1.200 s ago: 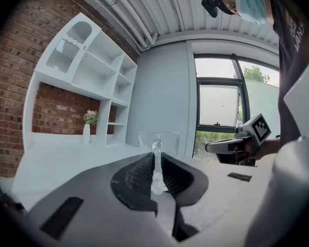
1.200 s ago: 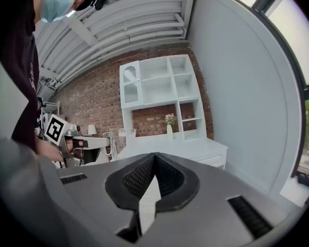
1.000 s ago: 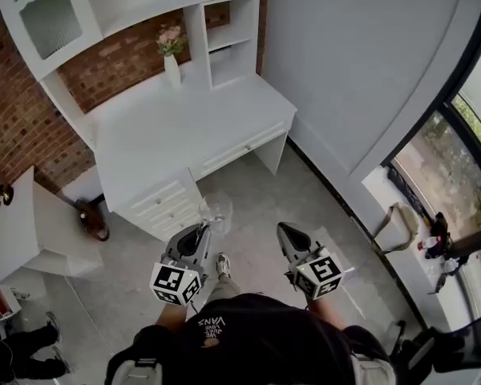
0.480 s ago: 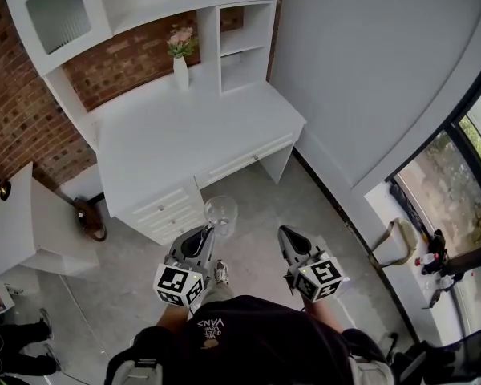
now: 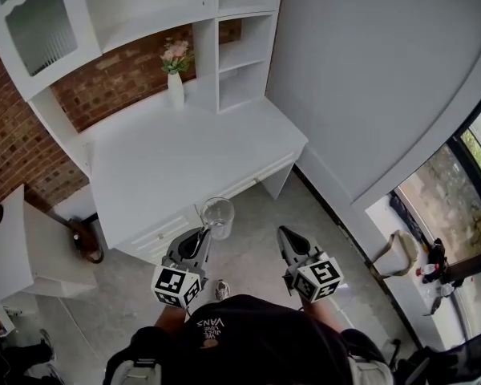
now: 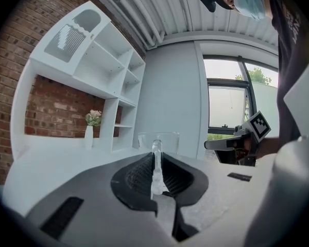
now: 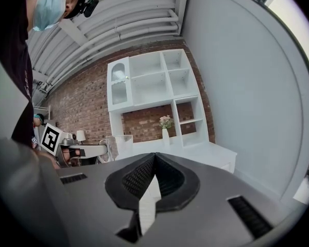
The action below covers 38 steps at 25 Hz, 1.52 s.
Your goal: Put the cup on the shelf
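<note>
Two grippers are held side by side, well apart. The left gripper [image 5: 202, 233] has its jaws pinching the near wall of a clear cup [image 5: 217, 215]; the glass edge stands upright between them, and the rest of the cup [image 6: 167, 140] sits just past their tips. The right gripper [image 5: 284, 233] has its jaws pressed together with nothing between them. From the right gripper [image 7: 154, 156], the cup [image 7: 119, 145] is off to the left. Ahead of both sets of jaws is a white desk [image 5: 168, 159]. Beyond the desk is the shelf [image 5: 240, 54], and a vase [image 5: 175, 87] stands just left of it.
</note>
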Each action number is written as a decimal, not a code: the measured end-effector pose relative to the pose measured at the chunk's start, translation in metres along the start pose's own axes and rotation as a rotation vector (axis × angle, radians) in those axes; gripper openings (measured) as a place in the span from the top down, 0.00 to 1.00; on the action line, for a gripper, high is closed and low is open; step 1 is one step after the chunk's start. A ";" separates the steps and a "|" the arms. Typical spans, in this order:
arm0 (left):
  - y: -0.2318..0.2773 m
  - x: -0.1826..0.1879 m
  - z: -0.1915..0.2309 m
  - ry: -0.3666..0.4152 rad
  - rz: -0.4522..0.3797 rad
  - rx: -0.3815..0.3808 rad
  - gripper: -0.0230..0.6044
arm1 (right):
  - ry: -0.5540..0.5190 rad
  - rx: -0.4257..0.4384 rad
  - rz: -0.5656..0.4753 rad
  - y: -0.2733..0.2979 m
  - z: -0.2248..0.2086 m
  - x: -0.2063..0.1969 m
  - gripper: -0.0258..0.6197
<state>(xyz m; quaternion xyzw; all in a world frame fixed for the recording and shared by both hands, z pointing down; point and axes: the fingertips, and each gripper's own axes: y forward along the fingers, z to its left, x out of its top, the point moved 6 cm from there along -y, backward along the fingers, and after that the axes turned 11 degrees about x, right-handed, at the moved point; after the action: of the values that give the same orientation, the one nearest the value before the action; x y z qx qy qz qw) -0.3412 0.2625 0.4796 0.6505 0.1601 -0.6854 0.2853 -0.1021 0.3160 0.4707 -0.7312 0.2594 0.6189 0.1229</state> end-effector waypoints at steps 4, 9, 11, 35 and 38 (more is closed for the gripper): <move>0.028 0.012 0.024 0.015 0.003 -0.026 0.92 | 0.002 -0.038 -0.021 0.024 -0.013 0.008 0.96; 0.059 0.021 0.040 0.038 0.022 -0.069 0.92 | 0.030 -0.089 -0.041 0.038 -0.028 0.012 0.96; 0.073 0.023 0.040 0.028 0.022 -0.072 0.92 | 0.040 -0.099 -0.038 0.040 -0.037 0.012 0.96; 0.246 0.039 -0.066 -0.028 -0.002 0.152 0.92 | 0.014 0.119 0.002 0.035 -0.268 0.060 0.96; 0.260 0.037 -0.083 -0.043 -0.012 0.187 0.92 | 0.007 0.158 0.016 0.030 -0.289 0.062 0.96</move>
<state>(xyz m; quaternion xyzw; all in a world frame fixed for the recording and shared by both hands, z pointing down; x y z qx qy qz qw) -0.1187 0.1001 0.4746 0.6584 0.0931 -0.7128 0.2228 0.1310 0.1319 0.4734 -0.7191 0.3139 0.5950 0.1744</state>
